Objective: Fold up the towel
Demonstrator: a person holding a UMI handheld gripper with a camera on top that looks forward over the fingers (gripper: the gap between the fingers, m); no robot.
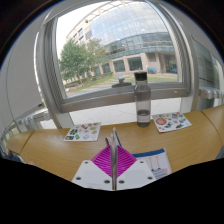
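Observation:
My gripper is held above a wooden table, with the two magenta pads pressed together so no gap shows between them. A thin grey sliver stands along the seam between the fingertips; I cannot tell whether it is cloth or the fingers' own edges. No towel shows plainly anywhere in the gripper view. Whatever lies under the fingers is hidden.
A white and blue flat piece lies just right of the fingers. Beyond them, two patterned sheets lie on the table, one at the left and one at the right. A dark-capped bottle stands by the window sill.

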